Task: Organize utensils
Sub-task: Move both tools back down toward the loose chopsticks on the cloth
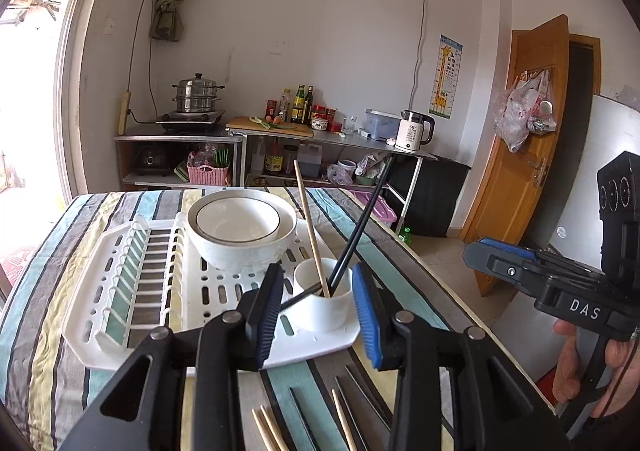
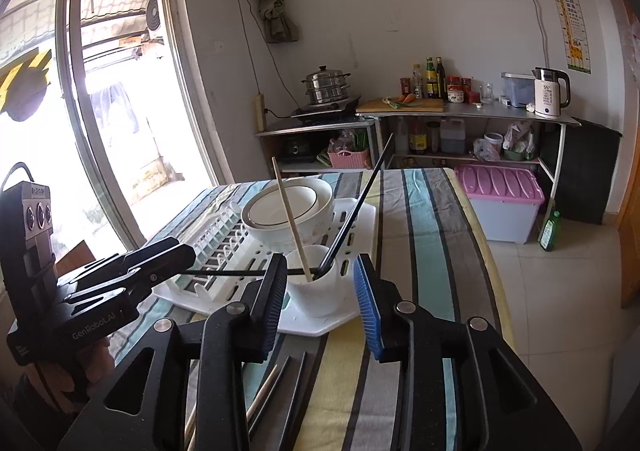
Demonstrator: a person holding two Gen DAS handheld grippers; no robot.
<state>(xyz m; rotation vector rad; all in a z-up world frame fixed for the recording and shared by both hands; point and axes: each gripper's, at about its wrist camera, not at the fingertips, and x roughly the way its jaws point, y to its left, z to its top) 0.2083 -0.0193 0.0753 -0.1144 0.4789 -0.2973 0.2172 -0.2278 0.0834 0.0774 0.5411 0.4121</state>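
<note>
Both my left gripper [image 1: 316,305] and right gripper [image 2: 320,299] stand apart, empty. The thin loose wooden chopsticks [image 1: 268,431] on the counter look light, stiff, slippery; I would pinch mid-shaft.

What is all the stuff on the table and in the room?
Cup: one, white, near corner of the drying rack.
Chopsticks in the cup: three; one wooden, two black, one black one lying low over the rim.
Loose chopsticks: several, wooden and black, on the tablecloth close to the grippers.
Bowls: two nested, white, on the rack.
Drying rack: one, white, on the table.
Tablecloth: one, striped.
Steamer pot: one, silver, on the far counter.
Kettle: one, white, far counter.
Storage box: one, pink lid, on the floor.
Left gripper: open, nothing held.
Right gripper: open, nothing held.
</note>
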